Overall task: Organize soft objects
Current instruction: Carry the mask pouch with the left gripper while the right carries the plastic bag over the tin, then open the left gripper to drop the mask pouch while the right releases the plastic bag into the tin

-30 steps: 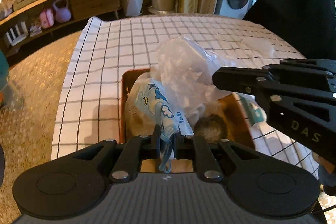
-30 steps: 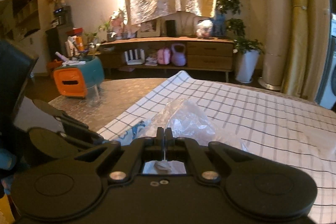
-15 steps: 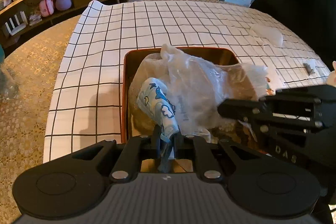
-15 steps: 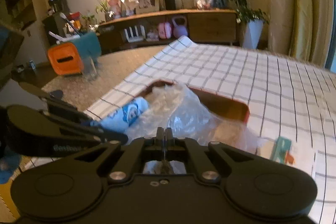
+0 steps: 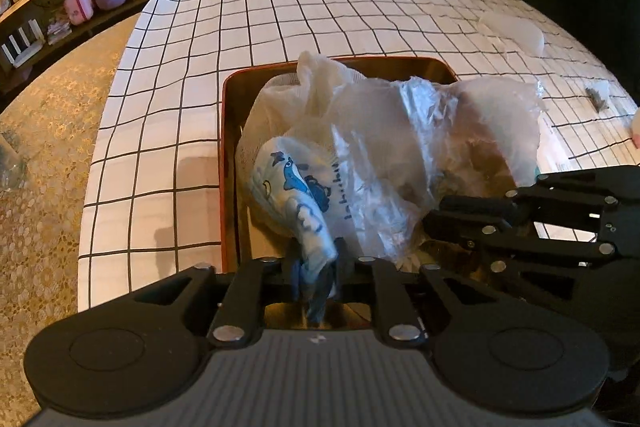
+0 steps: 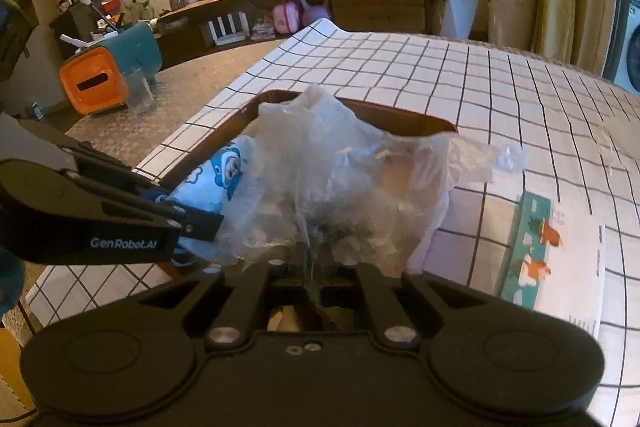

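Note:
A brown tray (image 5: pixel 229 131) sits on the checked tablecloth and also shows in the right wrist view (image 6: pixel 424 121). Soft things lie in it: a white mesh cloth (image 5: pixel 280 95), a blue-and-white cartoon-print cloth (image 5: pixel 292 187) and a crumpled clear plastic bag (image 5: pixel 400 147). My left gripper (image 5: pixel 315 269) is shut on the lower end of the printed cloth (image 6: pixel 224 171) at the tray's near edge. My right gripper (image 6: pixel 310 259) is shut on the plastic bag (image 6: pixel 340 171) over the tray's near right part. The two grippers are close side by side.
A teal box with fox pictures (image 6: pixel 528 247) lies on the cloth right of the tray. A flat clear plastic piece (image 5: pixel 512 31) and a small dark scrap (image 5: pixel 596 99) lie at the far right. An orange-and-teal box (image 6: pixel 104 75) and a glass (image 6: pixel 138 89) stand beyond the cloth's left edge.
Both grippers have come down and forward over the tray, still holding the printed cloth and the bag. The bag now spreads low across the tray instead of hanging high.

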Demonstrator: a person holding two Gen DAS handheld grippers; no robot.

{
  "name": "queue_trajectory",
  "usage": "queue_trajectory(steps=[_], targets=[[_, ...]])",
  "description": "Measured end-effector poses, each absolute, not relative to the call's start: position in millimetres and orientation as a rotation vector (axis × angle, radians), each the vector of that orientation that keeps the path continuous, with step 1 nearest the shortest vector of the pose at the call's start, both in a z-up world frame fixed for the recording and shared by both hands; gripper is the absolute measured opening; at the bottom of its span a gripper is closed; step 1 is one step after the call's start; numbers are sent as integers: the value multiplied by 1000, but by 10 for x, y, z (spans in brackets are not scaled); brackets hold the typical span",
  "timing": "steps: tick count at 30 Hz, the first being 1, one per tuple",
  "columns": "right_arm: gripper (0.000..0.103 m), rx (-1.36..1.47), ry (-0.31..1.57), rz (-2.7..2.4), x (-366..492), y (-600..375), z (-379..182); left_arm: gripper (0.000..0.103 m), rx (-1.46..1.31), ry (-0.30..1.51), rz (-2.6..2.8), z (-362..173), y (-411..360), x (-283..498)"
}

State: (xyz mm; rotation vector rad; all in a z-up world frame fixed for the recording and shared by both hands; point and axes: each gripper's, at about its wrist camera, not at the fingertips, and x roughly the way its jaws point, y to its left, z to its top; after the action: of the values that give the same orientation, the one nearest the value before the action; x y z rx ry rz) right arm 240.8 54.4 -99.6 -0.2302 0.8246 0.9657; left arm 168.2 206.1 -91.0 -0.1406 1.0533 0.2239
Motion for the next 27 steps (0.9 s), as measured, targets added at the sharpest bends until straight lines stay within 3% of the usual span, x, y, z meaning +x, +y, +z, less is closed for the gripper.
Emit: queue_trajectory(steps=[1, 3, 4, 21, 24, 27], targets=[[12, -228, 826, 963, 2418, 538, -990, 32, -135, 1060, 226, -909, 2058, 1684], [14, -218, 834, 964, 2422, 521, -978, 59, -125, 1062, 228, -899, 2051, 1675], [15, -216, 836, 963, 2418, 513, -969, 61, -124, 1057, 221, -881, 2043, 1665], [54, -158, 787, 995, 2268, 182, -578, 61, -89, 1001, 219, -516, 1892, 1486], [60, -148, 768, 998, 2232, 92, -475, 69, -95, 986, 215, -427, 1873, 1445], [64, -130, 746, 998, 2219, -19, -374, 70, -67, 963, 209, -351, 1820, 1395]])
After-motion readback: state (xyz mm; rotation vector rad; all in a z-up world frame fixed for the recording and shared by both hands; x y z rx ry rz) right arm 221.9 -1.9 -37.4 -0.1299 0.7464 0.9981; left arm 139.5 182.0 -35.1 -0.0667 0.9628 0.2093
